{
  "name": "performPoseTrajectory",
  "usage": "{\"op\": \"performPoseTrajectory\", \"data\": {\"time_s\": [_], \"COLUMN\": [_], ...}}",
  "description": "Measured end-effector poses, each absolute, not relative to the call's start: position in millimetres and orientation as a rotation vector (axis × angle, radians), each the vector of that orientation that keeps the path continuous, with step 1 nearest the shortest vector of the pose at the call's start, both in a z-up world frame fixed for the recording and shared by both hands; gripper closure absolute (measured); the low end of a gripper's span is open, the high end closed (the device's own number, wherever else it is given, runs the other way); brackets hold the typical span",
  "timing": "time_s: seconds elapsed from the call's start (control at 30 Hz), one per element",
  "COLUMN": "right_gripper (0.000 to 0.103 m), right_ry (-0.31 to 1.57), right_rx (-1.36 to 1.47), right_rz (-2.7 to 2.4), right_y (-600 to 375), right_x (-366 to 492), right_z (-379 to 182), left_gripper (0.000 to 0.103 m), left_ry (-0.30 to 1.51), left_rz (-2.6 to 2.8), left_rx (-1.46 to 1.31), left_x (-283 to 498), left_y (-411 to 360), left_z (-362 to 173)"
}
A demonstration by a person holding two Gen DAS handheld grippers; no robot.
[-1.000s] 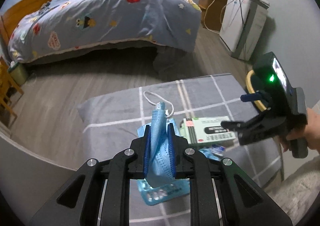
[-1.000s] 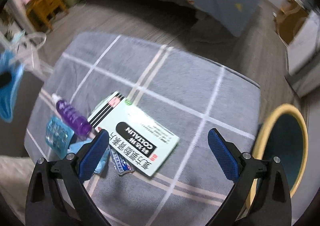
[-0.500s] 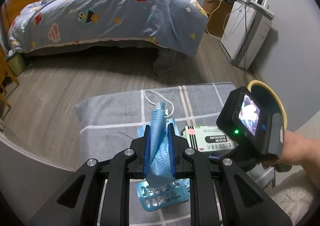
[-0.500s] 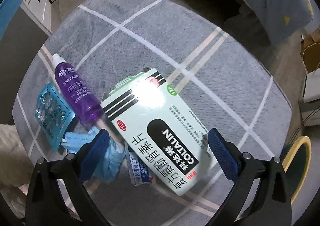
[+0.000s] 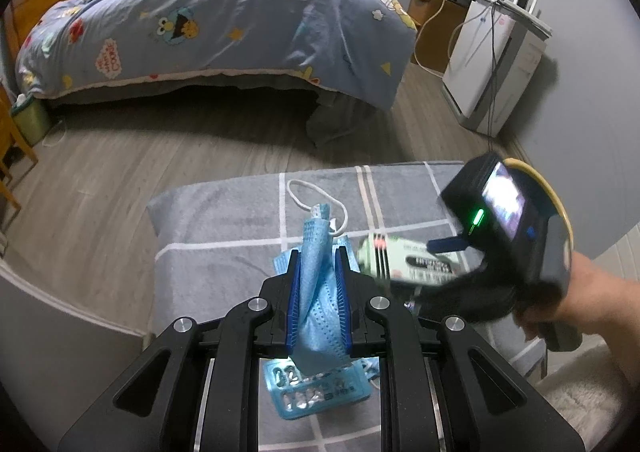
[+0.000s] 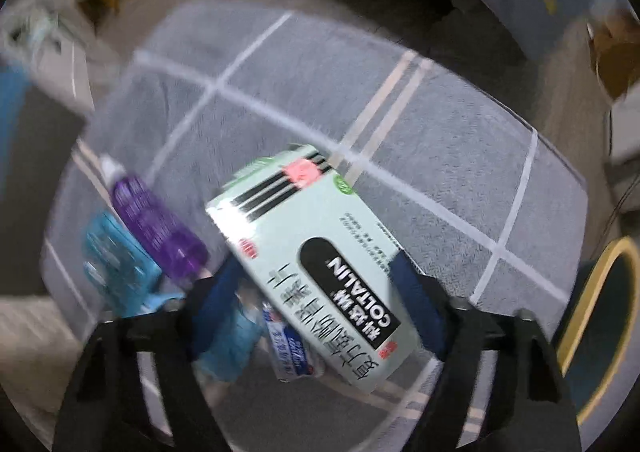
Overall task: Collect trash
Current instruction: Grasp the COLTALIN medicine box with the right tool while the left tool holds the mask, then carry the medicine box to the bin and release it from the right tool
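Now the medicine box (image 6: 316, 264) lay on the grey checked cloth (image 6: 400, 124) beside the purple bottle (image 6: 158, 228), between the right gripper (image 6: 320, 284) jaws, which had just been closing on its long sides; whether the pads pressed yet was unclear. The left gripper (image 5: 318, 292) pinched a blue face mask (image 5: 318, 276). A square, centred squeeze would probably keep the box from twisting on its way to the yellow-rimmed bin (image 6: 600, 316).

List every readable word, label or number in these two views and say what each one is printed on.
"COLTALIN": white letters on the black oval of the pale green medicine box between the right gripper pads.
Chinese lines on the box: blurred, not readable.
Small sachet under the box: blurred.
Purple bottle label: blurred.
Blister pack and blue mask in the left gripper: no readable text.
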State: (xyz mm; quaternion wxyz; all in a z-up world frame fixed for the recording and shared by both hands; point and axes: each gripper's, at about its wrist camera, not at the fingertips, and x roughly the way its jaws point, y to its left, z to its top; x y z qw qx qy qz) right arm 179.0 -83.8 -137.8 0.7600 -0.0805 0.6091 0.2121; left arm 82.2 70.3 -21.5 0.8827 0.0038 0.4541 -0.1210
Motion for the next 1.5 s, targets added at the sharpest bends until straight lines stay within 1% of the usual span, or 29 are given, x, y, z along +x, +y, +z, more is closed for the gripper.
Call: {"op": "performPoseTrajectory", "data": {"time_s": [0.03, 0.07, 0.23, 0.33, 0.4, 0.43, 0.47, 0.53, 0.57, 0.7, 0.9, 1.07, 1.1, 1.17, 1.3, 1.5], "right_gripper": [0.050, 0.056, 0.056, 0.056, 0.039, 0.022, 0.014, 0.012, 0.009, 0.006, 0.006, 0.006, 0.007, 0.026, 0.026, 0.026], "right_ry": [1.323, 1.322, 1.262, 1.255, 1.283, 1.288, 1.286, 1.291, 1.300, 1.341, 1.402, 1.399, 1.394, 1.370, 1.400, 1.348], "right_rx": [-0.126, -0.103, -0.087, -0.114, -0.115, -0.133, -0.154, -0.205, -0.216, -0.230, -0.237, -0.207, -0.204, -0.217, -0.166, -0.108], "right_rz": [0.460, 0.451, 0.324, 0.268, 0.285, 0.292, 0.295, 0.310, 0.310, 0.289, 0.243, 0.259, 0.258, 0.252, 0.263, 0.257], "right_y": [-89.4, -93.5, -116.5, -125.2, -127.4, -124.7, -124.0, -116.6, -114.8, -112.6, -117.4, -118.5, -118.5, -117.5, -127.4, -146.9], "right_x": [182.1, 184.4, 195.8, 198.8, 199.1, 198.3, 197.0, 195.9, 195.1, 198.2, 205.8, 212.4, 213.6, 218.1, 226.8, 219.4], "right_z": [-134.7, -133.3, -124.9, -129.9, -136.9, -139.7, -140.9, -146.2, -150.0, -165.9, -189.1, -190.3, -189.3, -184.6, -179.9, -152.3], "left_gripper": [0.086, 0.086, 0.086, 0.086, 0.086, 0.086, 0.086, 0.086, 0.086, 0.086, 0.086, 0.086, 0.086, 0.086, 0.086, 0.086], "left_ry": [0.946, 0.948, 0.952, 0.955, 0.957, 0.959, 0.961, 0.966, 0.970, 0.976, 0.985, 0.989, 0.990, 0.991, 0.988, 0.979], "left_rz": [-0.251, -0.251, -0.255, -0.257, -0.257, -0.258, -0.259, -0.260, -0.262, -0.267, -0.270, -0.269, -0.269, -0.268, -0.268, -0.273], "left_rx": [0.009, 0.008, 0.015, 0.017, 0.016, 0.016, 0.018, 0.018, 0.016, 0.026, 0.029, 0.035, 0.037, 0.038, 0.040, 0.045], "left_x": [82.0, 82.0, 82.1, 83.5, 84.4, 84.6, 85.2, 86.2, 87.2, 88.6, 89.1, 88.4, 88.1, 87.3, 86.4, 85.3], "left_y": [70.0, 69.7, 66.8, 66.2, 65.6, 65.0, 64.4, 63.9, 64.0, 60.0, 59.5, 58.0, 58.0, 57.8, 57.5, 51.7], "left_z": [-21.8, -22.1, -23.6, -24.3, -25.0, -25.8, -26.1, -27.4, -28.5, -31.2, -34.7, -36.1, -36.2, -37.1, -36.6, -34.4]}}
